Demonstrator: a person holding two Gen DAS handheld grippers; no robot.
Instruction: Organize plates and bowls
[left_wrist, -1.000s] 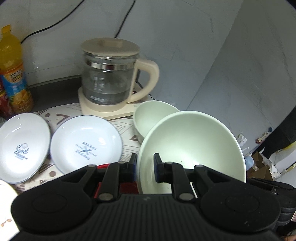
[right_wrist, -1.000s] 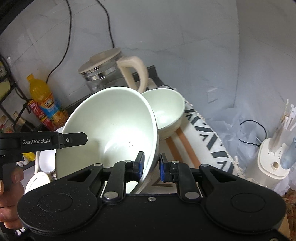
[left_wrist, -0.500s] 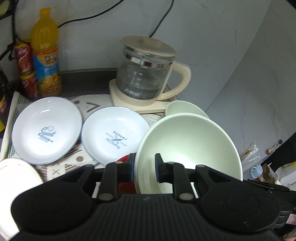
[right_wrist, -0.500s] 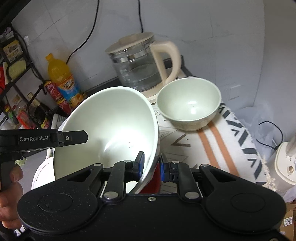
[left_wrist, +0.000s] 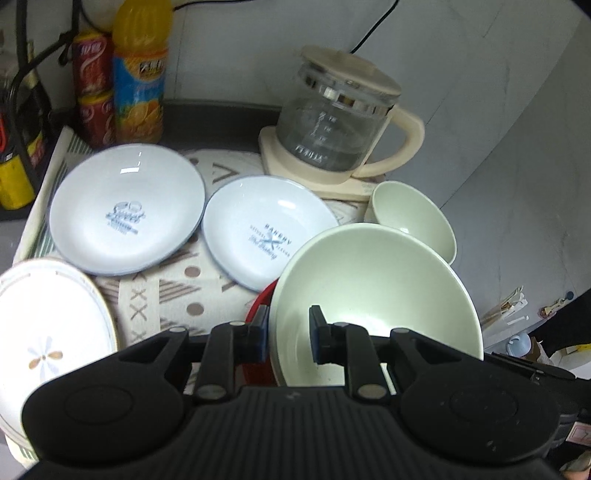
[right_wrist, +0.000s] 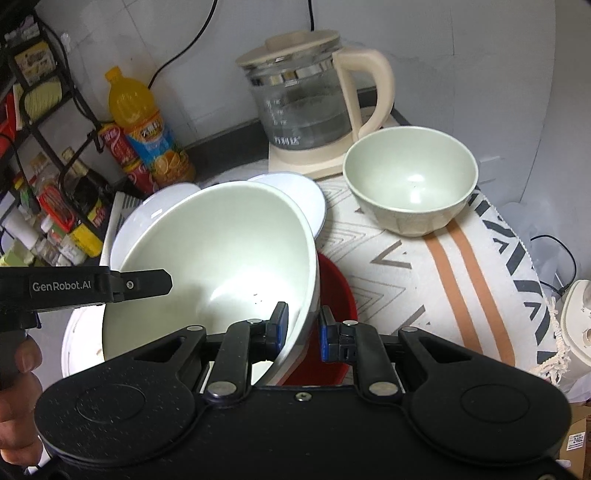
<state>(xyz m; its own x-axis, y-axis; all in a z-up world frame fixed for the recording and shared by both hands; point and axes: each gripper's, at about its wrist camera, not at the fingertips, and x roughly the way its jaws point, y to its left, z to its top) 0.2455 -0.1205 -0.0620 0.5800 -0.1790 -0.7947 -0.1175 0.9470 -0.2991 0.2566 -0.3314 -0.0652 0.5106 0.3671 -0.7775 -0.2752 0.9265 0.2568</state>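
Note:
Both grippers hold one large pale green bowl (left_wrist: 376, 295) by its rim. My left gripper (left_wrist: 287, 334) is shut on its left rim. My right gripper (right_wrist: 302, 328) is shut on its right rim, where the bowl (right_wrist: 221, 266) tilts above a red dish (right_wrist: 336, 291). A smaller green bowl (right_wrist: 410, 181) stands by the kettle; it also shows in the left wrist view (left_wrist: 410, 218). Two white plates with blue print (left_wrist: 125, 210) (left_wrist: 266, 229) lie on the cloth. A white flower plate (left_wrist: 48, 332) lies at the front left.
A glass kettle (right_wrist: 306, 96) on a cream base stands at the back. An orange juice bottle (left_wrist: 138, 74) and red cans (left_wrist: 94, 85) stand at the back left. A rack of jars (right_wrist: 48, 184) is at the left. The table's right edge drops off beyond the patterned cloth (right_wrist: 461, 277).
Both grippers have carried the large bowl down and towards the table; the plates, red dish and small bowl now show more fully below it. Both grips stay the same.

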